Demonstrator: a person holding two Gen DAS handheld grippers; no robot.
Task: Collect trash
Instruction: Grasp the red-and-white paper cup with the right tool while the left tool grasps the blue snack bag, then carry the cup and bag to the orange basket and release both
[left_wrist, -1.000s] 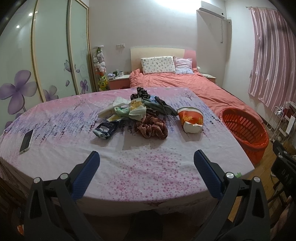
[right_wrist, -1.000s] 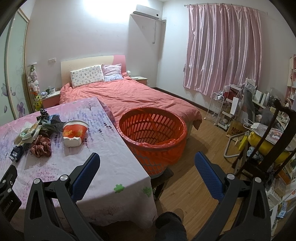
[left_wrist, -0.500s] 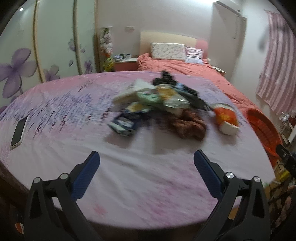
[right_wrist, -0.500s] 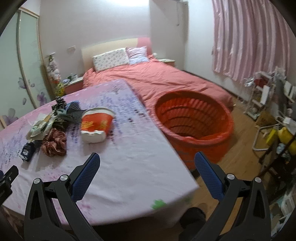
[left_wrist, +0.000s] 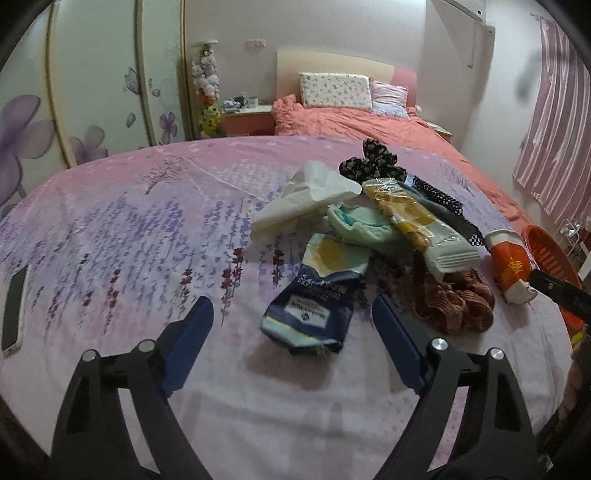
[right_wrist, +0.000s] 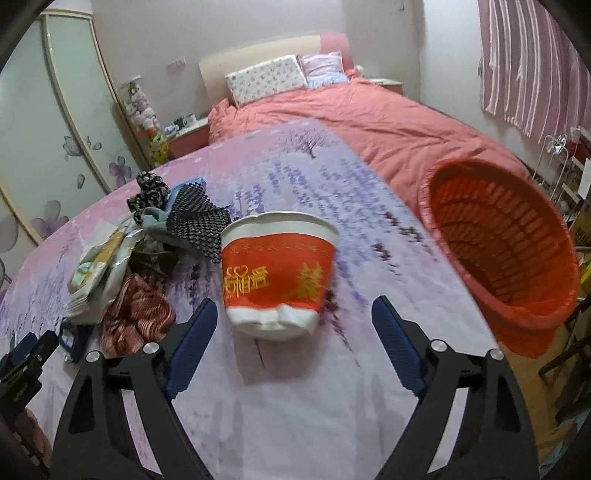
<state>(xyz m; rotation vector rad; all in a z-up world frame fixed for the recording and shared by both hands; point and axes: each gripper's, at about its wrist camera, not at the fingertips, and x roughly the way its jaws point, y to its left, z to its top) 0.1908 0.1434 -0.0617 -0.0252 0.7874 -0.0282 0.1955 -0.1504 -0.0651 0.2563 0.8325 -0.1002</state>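
Bare cloth of the lavender-print table cover (left_wrist: 155, 236) is seen ahead and to the left of the left gripper (left_wrist: 291, 343), whose jaws are closing with nothing between the pads; only a phone (left_wrist: 13, 310) lies at the far left edge. The way ahead is blocked by a dark blue snack wrapper (left_wrist: 310, 314), and to the right by a brown scrunchie (left_wrist: 454, 299). Before the right gripper (right_wrist: 291, 343), also closing on nothing, a dented red paper bowl (right_wrist: 277, 273) stands in the way. Open cloth is left between the bowl and the orange basket (right_wrist: 517, 236).
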